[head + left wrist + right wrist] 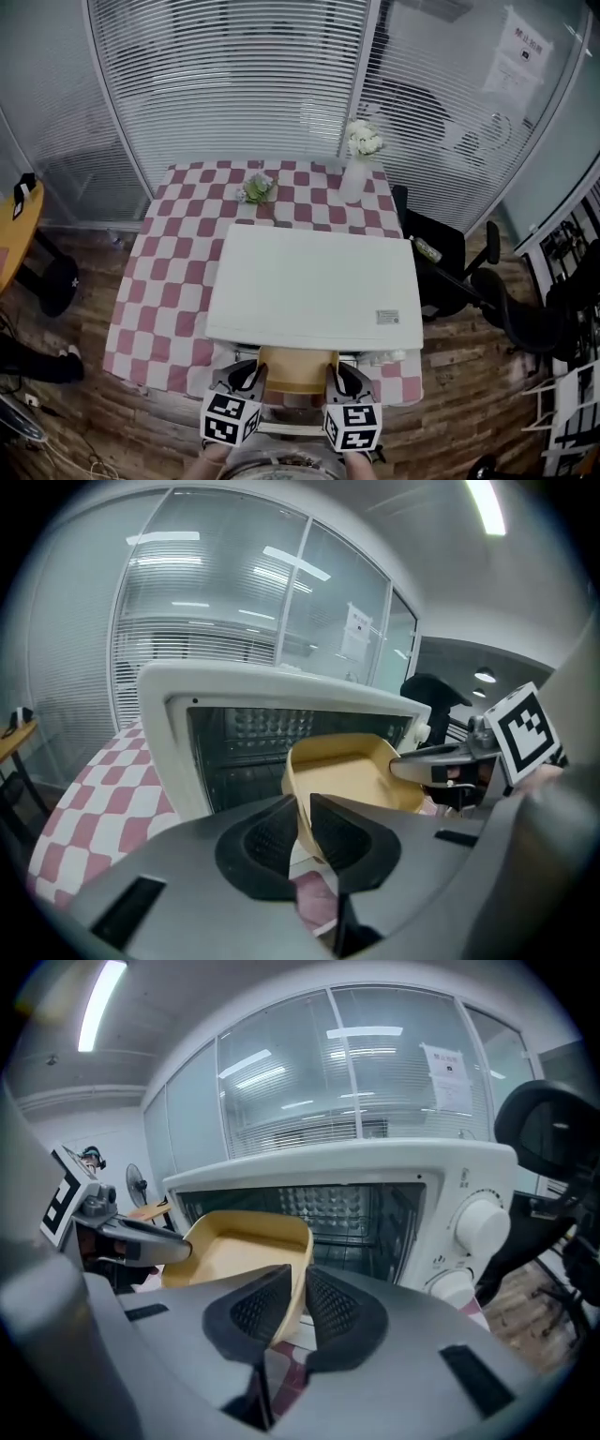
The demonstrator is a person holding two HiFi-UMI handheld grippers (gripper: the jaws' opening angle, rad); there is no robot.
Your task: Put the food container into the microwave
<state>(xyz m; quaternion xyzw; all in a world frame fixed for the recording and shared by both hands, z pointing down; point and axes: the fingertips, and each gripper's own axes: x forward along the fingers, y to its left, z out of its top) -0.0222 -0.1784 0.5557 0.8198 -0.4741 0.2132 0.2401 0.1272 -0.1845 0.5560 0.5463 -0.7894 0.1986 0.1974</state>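
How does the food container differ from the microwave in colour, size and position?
Colour: the food container is pale yellow, the microwave white. Size: the container is far smaller than the microwave. Position: the microwave stands on the checked table; the container is gripped by its side walls in the left gripper and right gripper, at the microwave's front. Both look empty inside.
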